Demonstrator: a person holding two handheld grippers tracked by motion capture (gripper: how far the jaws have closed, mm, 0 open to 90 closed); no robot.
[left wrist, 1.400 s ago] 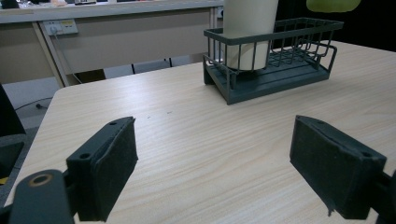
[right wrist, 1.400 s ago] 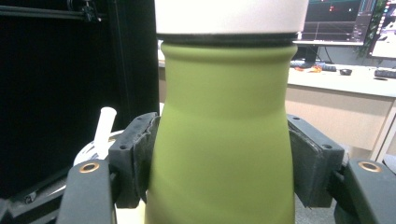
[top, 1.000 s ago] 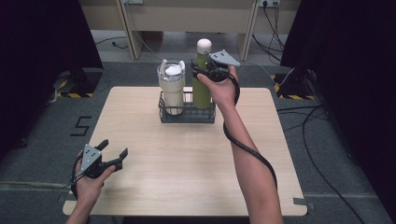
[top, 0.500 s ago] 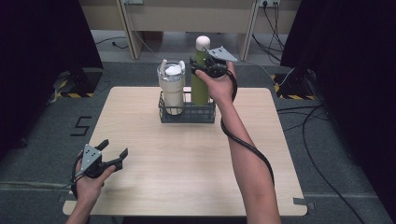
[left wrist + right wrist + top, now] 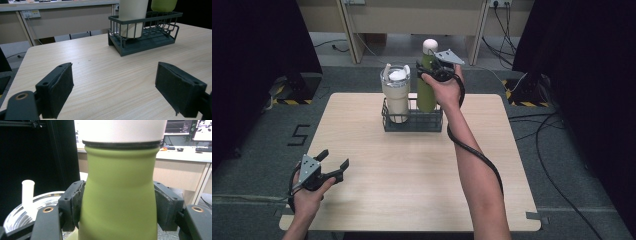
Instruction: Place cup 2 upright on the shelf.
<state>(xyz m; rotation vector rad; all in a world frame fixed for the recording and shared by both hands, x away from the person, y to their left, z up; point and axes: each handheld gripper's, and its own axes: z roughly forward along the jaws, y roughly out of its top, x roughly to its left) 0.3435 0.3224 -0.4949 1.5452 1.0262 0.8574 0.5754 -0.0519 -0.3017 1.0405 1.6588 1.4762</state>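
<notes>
Your right gripper (image 5: pixel 428 71) is clamped on the upper part of the green bottle (image 5: pixel 426 95), just under its white cap (image 5: pixel 430 46); in the right gripper view both pads (image 5: pixel 78 205) press against the bottle's narrowing sides. The bottle stands upright in the right half of the dark wire basket (image 5: pixel 412 122), which sits near the middle of the table's far edge. From the left gripper view the bottle's base appears slightly above the basket's rim, though you cannot tell for sure whether it rests on the basket's floor. Beside it, in the left half of the basket, stands a cream tumbler (image 5: pixel 395 95) with a clear lid and a white straw. Your left gripper (image 5: pixel 332 162) hovers at the near left corner of the table (image 5: pixel 492 165), well apart from the basket, its jaws spread wide with nothing between them but bare wood.
</notes>
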